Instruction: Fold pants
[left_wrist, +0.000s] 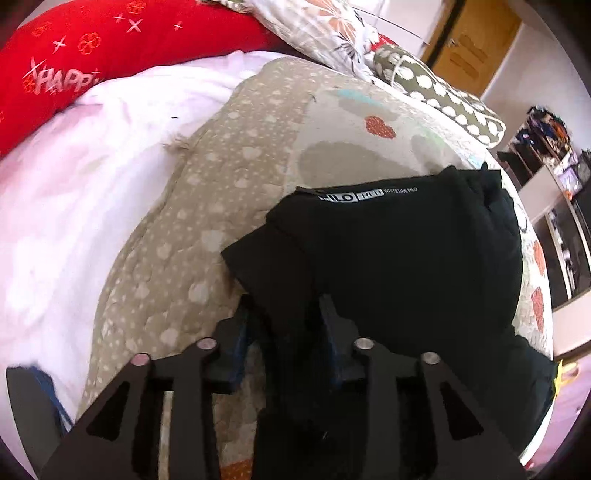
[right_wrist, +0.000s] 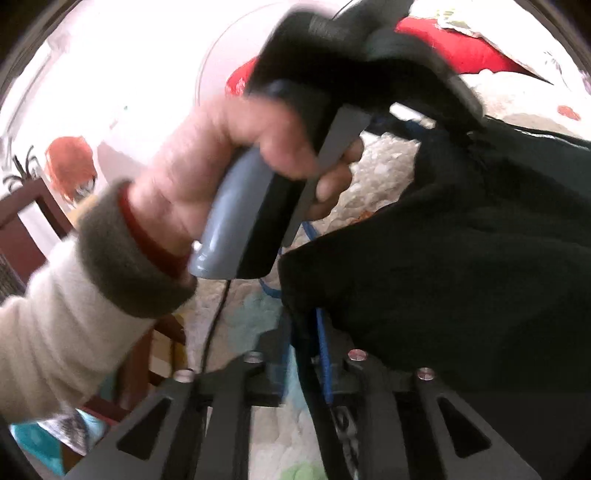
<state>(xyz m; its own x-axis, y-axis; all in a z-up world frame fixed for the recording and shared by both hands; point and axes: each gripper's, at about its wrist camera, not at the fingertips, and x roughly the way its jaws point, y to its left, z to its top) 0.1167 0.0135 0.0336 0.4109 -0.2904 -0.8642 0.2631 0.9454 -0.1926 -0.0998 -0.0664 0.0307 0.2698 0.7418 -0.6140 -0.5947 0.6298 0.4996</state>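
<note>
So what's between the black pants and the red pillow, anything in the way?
In the left wrist view only bedding lies there: the beige patterned quilt, then white sheet, between pants and red pillow.

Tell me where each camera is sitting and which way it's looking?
Left wrist view: sits on the left gripper, looking down along its fingers at the black pants on the patterned bedspread; only the gripper itself shows, with pants fabric between its fingers.
Right wrist view: sits on the right gripper, looking across the bed at the same pants; the person's left hand and cream sleeve show, holding the other gripper's handle.
Shared: the pants, the bedspread and the red pillow.
</note>
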